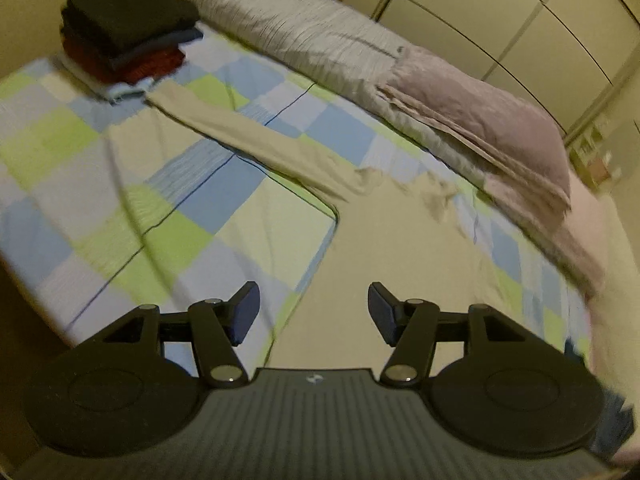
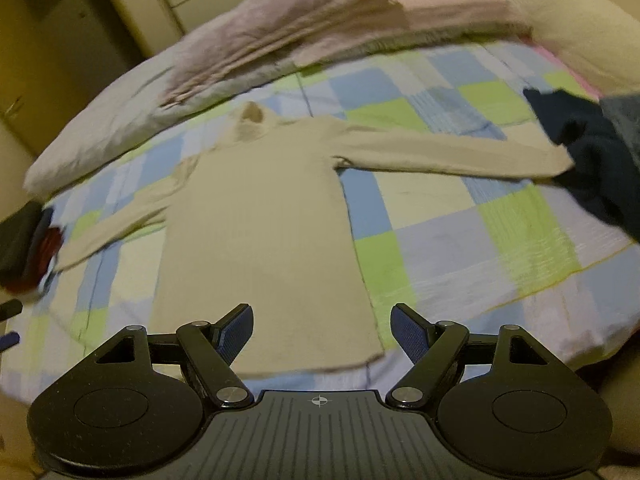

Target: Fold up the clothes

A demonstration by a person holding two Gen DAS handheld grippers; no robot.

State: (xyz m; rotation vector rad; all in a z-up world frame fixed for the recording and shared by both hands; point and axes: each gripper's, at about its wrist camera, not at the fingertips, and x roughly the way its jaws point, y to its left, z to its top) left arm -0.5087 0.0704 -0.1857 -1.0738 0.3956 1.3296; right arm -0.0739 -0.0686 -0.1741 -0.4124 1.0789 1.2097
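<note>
While you look through the left wrist camera, your left gripper (image 1: 314, 312) hangs over the bed with its jaws spread wide and nothing between the blue pads (image 1: 244, 314). Below it lies the cream sweater (image 1: 372, 248), spread flat on the checked bedsheet (image 1: 100, 184), which is patterned in blue, green and pale squares. One long sleeve (image 1: 240, 136) runs away from the body toward the far left, and its cuff ends just beside a stack of folded clothes (image 1: 128, 36), dark on top with red and blue layers under it. Behind the sweater a grey pillow (image 1: 288, 28) and a mauve folded blanket (image 1: 480, 120) lie along the far side of the bed, with pale wardrobe doors (image 1: 520, 20) beyond them. The picture is smeared, so fine detail of the fabric cannot be told. Through the right wrist camera, your right gripper (image 2: 322, 332) likewise stands open and empty, poised above the sweater's bottom hem (image 2: 312, 364). From here you see the whole sweater (image 2: 260, 232) laid out front up, its high collar (image 2: 252, 118) pointing toward the mauve blanket (image 2: 280, 32), both sleeves stretched out to the sides. The right-hand sleeve (image 2: 460, 152) reaches as far as a heap of dark clothes (image 2: 592, 152) at the edge of the view, and its cuff touches or slips under that heap. The folded stack (image 2: 28, 248) shows at the left edge.
</note>
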